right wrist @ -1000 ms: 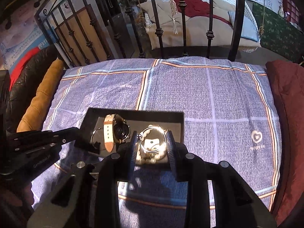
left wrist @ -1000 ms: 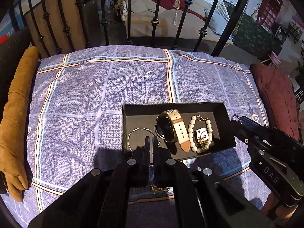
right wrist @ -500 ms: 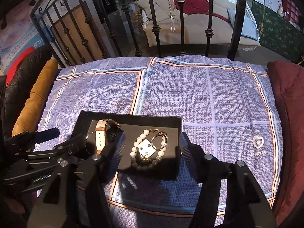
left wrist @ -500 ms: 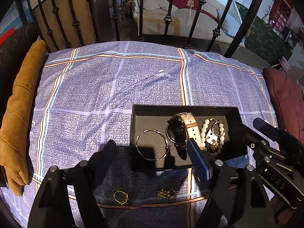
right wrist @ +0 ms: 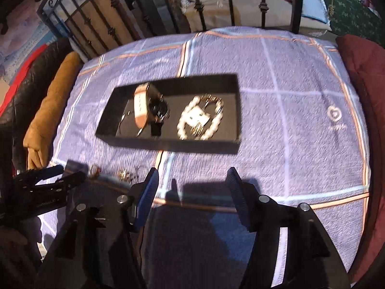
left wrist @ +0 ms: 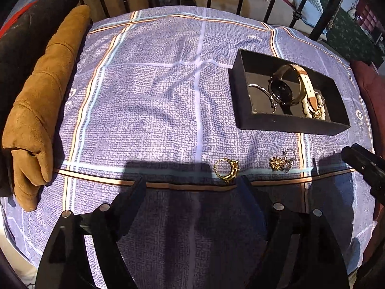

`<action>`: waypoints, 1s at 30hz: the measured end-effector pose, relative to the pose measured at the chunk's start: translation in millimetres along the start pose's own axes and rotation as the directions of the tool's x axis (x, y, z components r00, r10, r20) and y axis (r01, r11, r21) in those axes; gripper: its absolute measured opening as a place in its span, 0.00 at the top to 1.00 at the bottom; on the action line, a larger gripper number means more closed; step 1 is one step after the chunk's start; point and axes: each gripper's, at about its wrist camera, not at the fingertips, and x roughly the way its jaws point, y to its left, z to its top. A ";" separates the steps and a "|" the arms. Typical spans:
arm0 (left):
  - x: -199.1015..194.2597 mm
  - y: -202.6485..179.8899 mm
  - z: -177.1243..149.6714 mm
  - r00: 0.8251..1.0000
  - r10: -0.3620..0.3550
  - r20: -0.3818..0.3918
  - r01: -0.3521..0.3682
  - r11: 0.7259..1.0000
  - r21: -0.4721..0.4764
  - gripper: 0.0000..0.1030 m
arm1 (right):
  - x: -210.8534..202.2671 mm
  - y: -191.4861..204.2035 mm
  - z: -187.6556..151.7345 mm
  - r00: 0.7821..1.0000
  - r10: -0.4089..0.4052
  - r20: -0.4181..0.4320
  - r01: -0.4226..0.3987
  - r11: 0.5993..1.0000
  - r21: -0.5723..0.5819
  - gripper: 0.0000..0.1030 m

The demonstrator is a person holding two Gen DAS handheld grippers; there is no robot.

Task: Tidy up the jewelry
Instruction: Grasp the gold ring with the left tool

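A black tray (left wrist: pixel 286 121) lies on the checked bedspread and holds a cream-strapped watch (left wrist: pixel 285 89), a thin bangle (left wrist: pixel 262 91) and a pearl bracelet (left wrist: pixel 310 107). In the right wrist view the tray (right wrist: pixel 168 144), watch (right wrist: pixel 148 107) and pearl bracelet (right wrist: pixel 199 120) lie straight ahead. A gold ring (left wrist: pixel 226 167) and a small cluster of earrings (left wrist: pixel 281 161) rest on the cloth in front of the tray. My left gripper (left wrist: pixel 192 183) is open and empty, with the ring just off its right fingertip. My right gripper (right wrist: pixel 192 173) is open and empty, short of the tray.
A tan cushion (left wrist: pixel 36 101) lines the bed's left edge and a dark red cushion (right wrist: pixel 361 96) the right. Black iron bars (right wrist: pixel 262 2) stand behind the bed. Each gripper shows in the other's view: the right gripper (left wrist: pixel 361 166), the left gripper (right wrist: pixel 48 178).
Both grippers have opened and drawn back from the tray towards the near edge. The bangle and pearl bracelet now lie free in the tray. The left view has swung left, bringing the ring close.
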 end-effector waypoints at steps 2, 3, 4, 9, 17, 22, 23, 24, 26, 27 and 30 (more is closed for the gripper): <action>4.4 -5.5 -0.4 1.000 -0.020 -0.001 0.020 1.000 0.000 0.26 | 3.7 7.6 -4.5 1.000 0.007 -0.014 -0.007 1.000 -0.015 0.42; 5.1 -8.6 -0.5 1.000 -0.027 0.007 0.027 1.000 0.002 0.26 | 4.4 11.0 -5.6 1.000 0.009 -0.016 -0.010 1.000 -0.022 0.42; 7.1 -10.7 0.4 0.999 -0.031 0.017 0.031 1.000 0.000 0.26 | 4.7 14.2 -6.5 1.000 0.012 -0.017 -0.013 0.999 -0.029 0.42; 22.3 -8.1 6.9 1.000 -0.021 0.000 0.021 0.999 -0.035 0.41 | 3.5 21.5 -5.5 1.000 0.017 -0.013 -0.018 0.999 -0.045 0.42; 16.0 1.6 -1.4 1.000 -0.013 -0.001 0.013 0.999 -0.043 0.78 | 4.2 14.5 -2.2 1.000 0.015 -0.017 -0.015 1.000 -0.019 0.42; 0.7 9.0 -8.6 0.997 -0.071 0.029 0.073 0.994 -0.078 0.78 | 1.5 14.0 2.9 1.000 0.017 0.019 -0.016 0.999 -0.033 0.70; -4.4 8.7 -7.8 0.996 -0.082 0.042 0.085 0.993 -0.079 0.78 | 1.6 14.8 3.6 1.000 0.010 0.017 -0.010 0.999 -0.040 0.89; -8.7 8.3 -6.4 0.995 -0.087 0.051 0.090 0.993 -0.076 0.78 | 1.6 15.0 4.4 1.000 0.016 0.016 -0.015 0.999 -0.041 0.92; -17.7 4.9 -1.9 0.993 -0.087 0.078 0.093 0.994 -0.066 0.78 | -0.5 15.1 5.3 1.000 0.017 0.022 -0.016 0.999 -0.040 0.92; -22.0 3.5 0.1 0.992 -0.093 0.086 0.098 0.993 -0.060 0.78 | -2.3 14.9 5.8 0.999 0.019 0.027 -0.018 0.999 -0.038 0.92; -33.6 -3.2 9.4 0.989 -0.089 0.115 0.093 0.995 -0.033 0.78 | -10.0 14.4 7.7 0.999 0.019 0.050 -0.018 0.999 -0.031 0.92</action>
